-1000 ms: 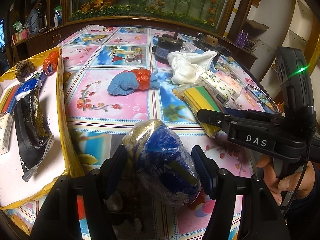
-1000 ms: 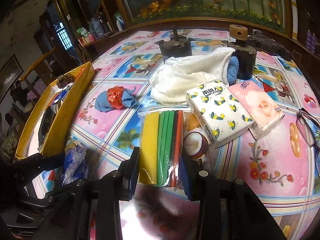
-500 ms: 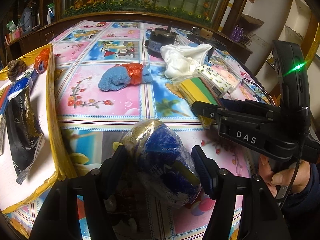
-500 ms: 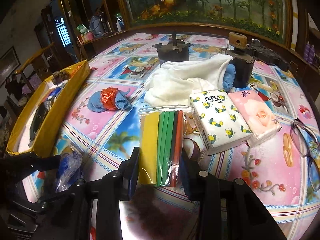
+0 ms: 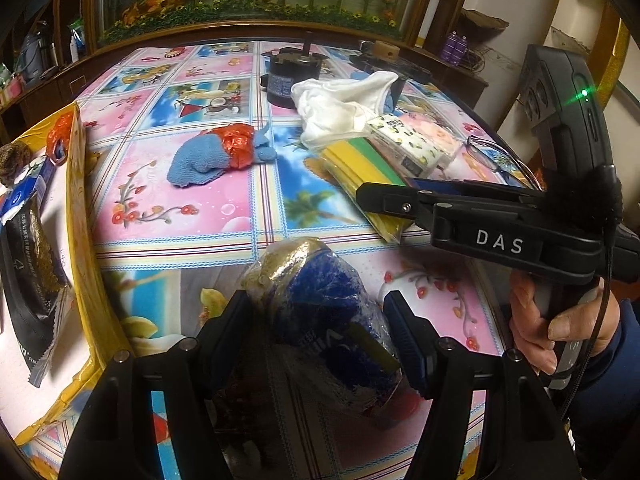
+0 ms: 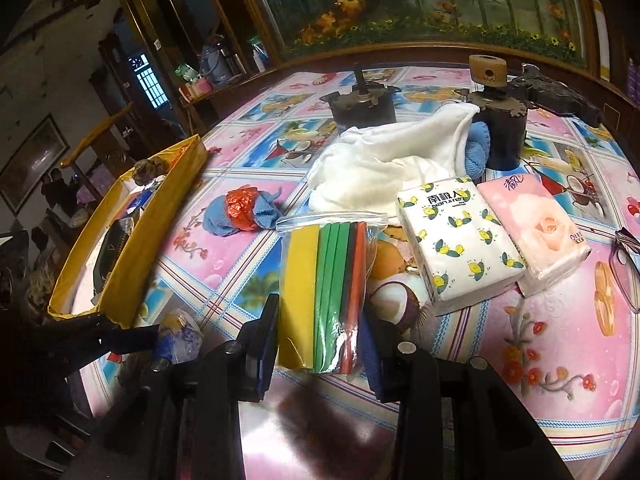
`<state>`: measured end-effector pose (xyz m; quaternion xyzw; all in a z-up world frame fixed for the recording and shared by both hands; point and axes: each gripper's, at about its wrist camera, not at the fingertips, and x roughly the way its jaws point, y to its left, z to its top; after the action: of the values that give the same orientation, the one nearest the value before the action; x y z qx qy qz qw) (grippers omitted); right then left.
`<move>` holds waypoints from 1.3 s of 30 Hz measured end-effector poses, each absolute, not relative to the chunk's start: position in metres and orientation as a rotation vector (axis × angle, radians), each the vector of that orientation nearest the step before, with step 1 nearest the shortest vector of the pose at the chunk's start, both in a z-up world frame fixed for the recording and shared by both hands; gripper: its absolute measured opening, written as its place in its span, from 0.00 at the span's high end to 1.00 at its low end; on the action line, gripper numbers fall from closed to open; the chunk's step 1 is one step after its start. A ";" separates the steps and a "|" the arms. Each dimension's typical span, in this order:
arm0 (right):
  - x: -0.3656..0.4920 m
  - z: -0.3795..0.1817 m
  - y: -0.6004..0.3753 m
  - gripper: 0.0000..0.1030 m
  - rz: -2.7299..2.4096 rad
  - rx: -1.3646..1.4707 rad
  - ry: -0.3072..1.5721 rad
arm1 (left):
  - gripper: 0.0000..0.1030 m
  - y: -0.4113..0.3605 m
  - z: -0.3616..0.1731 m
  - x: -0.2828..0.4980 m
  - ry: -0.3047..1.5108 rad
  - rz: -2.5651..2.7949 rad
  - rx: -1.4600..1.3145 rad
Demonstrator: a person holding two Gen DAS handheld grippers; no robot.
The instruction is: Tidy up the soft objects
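My left gripper (image 5: pixel 320 316) is shut on a blue and gold plastic-wrapped soft bundle (image 5: pixel 320 304) above the table's near edge, beside the yellow box (image 5: pixel 80 240). The bundle also shows in the right wrist view (image 6: pixel 180 336). My right gripper (image 6: pixel 320 340) has its jaws on both sides of the near end of a clear bag of yellow, green and red foam sheets (image 6: pixel 324 288) lying on the table; whether they press it I cannot tell. The right gripper also shows in the left wrist view (image 5: pixel 372 196).
A blue cloth with a red band (image 6: pixel 240 212), a white cloth (image 6: pixel 384 160), two tissue packs (image 6: pixel 460 240), glasses (image 6: pixel 624 264) and two dark motor-like objects (image 6: pixel 360 108) lie on the patterned tablecloth. The yellow box (image 6: pixel 132 240) holds a black packet (image 5: pixel 32 264) and other items.
The left gripper with its bundle has drawn back and turned slightly right, so the yellow box sits further left. The right gripper has stayed over the foam bag.
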<state>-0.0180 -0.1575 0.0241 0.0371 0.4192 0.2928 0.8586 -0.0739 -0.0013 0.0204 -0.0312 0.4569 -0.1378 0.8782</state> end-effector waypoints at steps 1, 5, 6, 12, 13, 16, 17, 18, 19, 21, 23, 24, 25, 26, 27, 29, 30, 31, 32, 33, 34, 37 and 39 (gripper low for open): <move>-0.018 0.024 -0.159 0.62 0.617 0.084 0.880 | 0.35 -0.002 0.020 -0.074 0.954 -0.293 -0.061; -0.017 0.023 -0.158 0.62 0.618 0.078 0.889 | 0.35 -0.005 0.020 -0.073 0.959 -0.309 -0.048; -0.017 0.023 -0.157 0.62 0.615 0.075 0.890 | 0.35 -0.005 0.020 -0.073 0.959 -0.309 -0.047; -0.016 0.023 -0.160 0.62 0.545 0.064 0.890 | 0.35 -0.008 0.020 -0.074 0.956 -0.265 -0.032; -0.015 0.023 -0.160 0.62 0.536 0.057 0.890 | 0.35 -0.007 0.019 -0.075 0.957 -0.247 -0.030; -0.016 0.024 -0.158 0.62 0.511 0.029 0.887 | 0.35 -0.005 0.019 -0.074 0.960 -0.237 -0.033; -0.017 0.024 -0.156 0.62 0.496 0.011 0.885 | 0.35 -0.007 0.019 -0.074 0.962 -0.231 -0.017; -0.018 0.025 -0.155 0.62 0.479 -0.009 0.883 | 0.35 -0.009 0.019 -0.074 0.964 -0.226 0.000; -0.019 0.025 -0.155 0.62 0.466 -0.022 0.881 | 0.35 -0.011 0.018 -0.074 0.966 -0.220 0.013; -0.019 0.025 -0.157 0.62 0.444 -0.031 0.882 | 0.35 -0.013 0.018 -0.075 0.969 -0.209 0.037; -0.019 0.027 -0.160 0.62 0.432 -0.018 0.887 | 0.35 -0.015 0.017 -0.075 0.972 -0.201 0.057; -0.019 0.029 -0.162 0.62 0.431 -0.004 0.886 | 0.36 -0.015 0.017 -0.076 0.969 -0.193 0.059; -0.020 0.031 -0.164 0.62 0.432 0.007 0.881 | 0.44 -0.013 0.018 -0.076 0.965 -0.180 0.054; -0.021 0.034 -0.166 0.62 0.433 0.014 0.871 | 0.48 -0.011 0.018 -0.076 0.960 -0.163 0.051; -0.023 0.038 -0.168 0.62 0.432 0.020 0.856 | 0.48 -0.009 0.019 -0.076 0.958 -0.168 0.038; -0.026 0.045 -0.172 0.62 0.425 0.032 0.826 | 0.49 -0.003 0.020 -0.076 0.952 -0.181 0.004; -0.028 0.048 -0.174 0.62 0.426 0.041 0.813 | 0.49 -0.001 0.020 -0.076 0.946 -0.183 -0.009; -0.029 0.050 -0.175 0.62 0.425 0.045 0.806 | 0.49 0.001 0.021 -0.077 0.938 -0.185 -0.021; -0.030 0.051 -0.177 0.62 0.421 0.049 0.800 | 0.49 0.002 0.022 -0.078 0.931 -0.188 -0.033; -0.030 0.052 -0.178 0.62 0.417 0.055 0.798 | 0.49 0.003 0.023 -0.078 0.924 -0.185 -0.041; -0.030 0.052 -0.178 0.62 0.419 0.061 0.799 | 0.49 0.003 0.024 -0.079 0.920 -0.183 -0.045; -0.030 0.052 -0.178 0.62 0.432 0.074 0.806 | 0.49 0.005 0.027 -0.081 0.899 -0.188 -0.059; -0.031 0.053 -0.178 0.62 0.447 0.082 0.806 | 0.49 0.007 0.029 -0.083 0.878 -0.203 -0.079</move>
<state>-0.0313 -0.1776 0.0530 0.0395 0.3886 0.2155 0.8950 -0.0830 0.0074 0.0290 -0.0381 0.4243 -0.0981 0.8994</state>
